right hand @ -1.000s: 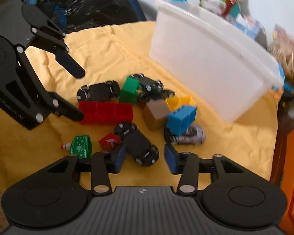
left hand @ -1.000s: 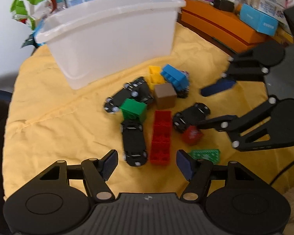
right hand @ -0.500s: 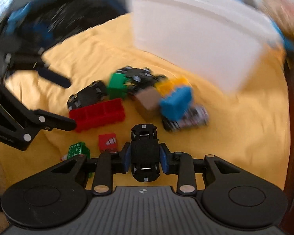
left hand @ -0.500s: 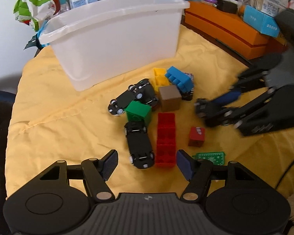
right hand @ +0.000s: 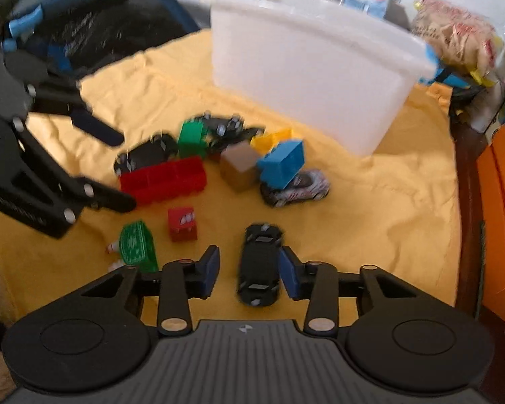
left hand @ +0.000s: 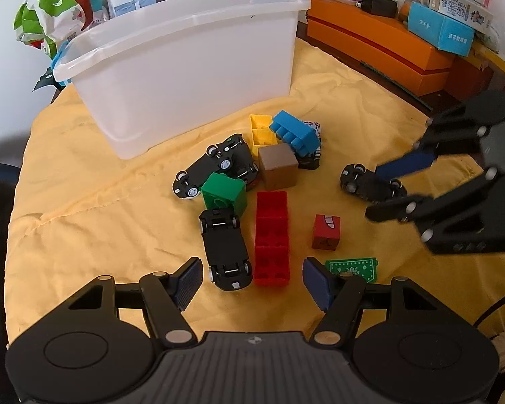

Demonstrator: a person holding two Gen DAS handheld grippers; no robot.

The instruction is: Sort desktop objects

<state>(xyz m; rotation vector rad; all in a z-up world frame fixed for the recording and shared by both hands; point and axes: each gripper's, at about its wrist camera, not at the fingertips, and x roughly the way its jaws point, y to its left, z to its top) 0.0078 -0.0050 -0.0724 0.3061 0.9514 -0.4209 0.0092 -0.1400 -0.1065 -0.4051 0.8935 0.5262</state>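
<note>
Left wrist view: the left gripper hangs open above a yellow cloth, holding nothing, with a black toy car and a long red brick between its fingers. Beyond lie two more black cars, green, brown, yellow and blue blocks, a small red cube and a green tag. A white tub stands behind.

Right wrist view, blurred: the right gripper stands open around another black car, which seems set apart from the pile. A white patterned car lies under the blue block. Cars total five. Sorting cars looks underway; next, fetch another car.
</note>
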